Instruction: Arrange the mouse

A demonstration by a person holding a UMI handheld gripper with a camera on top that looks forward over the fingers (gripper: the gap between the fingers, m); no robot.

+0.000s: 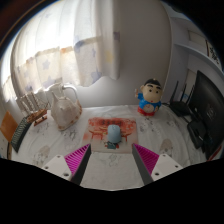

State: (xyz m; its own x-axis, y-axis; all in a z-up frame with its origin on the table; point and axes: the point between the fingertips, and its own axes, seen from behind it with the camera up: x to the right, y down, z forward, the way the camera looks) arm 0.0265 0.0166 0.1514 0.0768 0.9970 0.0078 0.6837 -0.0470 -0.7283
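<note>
Gripper-mounted view forward over table [60,150]

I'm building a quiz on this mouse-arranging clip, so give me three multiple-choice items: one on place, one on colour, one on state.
1. Where is the small grey-blue computer mouse?
A. on the reddish patterned mouse mat
B. beside the white kettle-like jug
C. between the fingers

2. What colour top does the cartoon boy figure wear?
A. green
B. red
C. white

3. How is the gripper?
A. shut on the mouse
B. open, holding nothing
C. shut, empty

Answers: 1 A, the mouse lies on the mat, beyond the fingers. 2 B, its top shows red. 3 B, the pink pads stand wide apart with bare tablecloth between.
</note>
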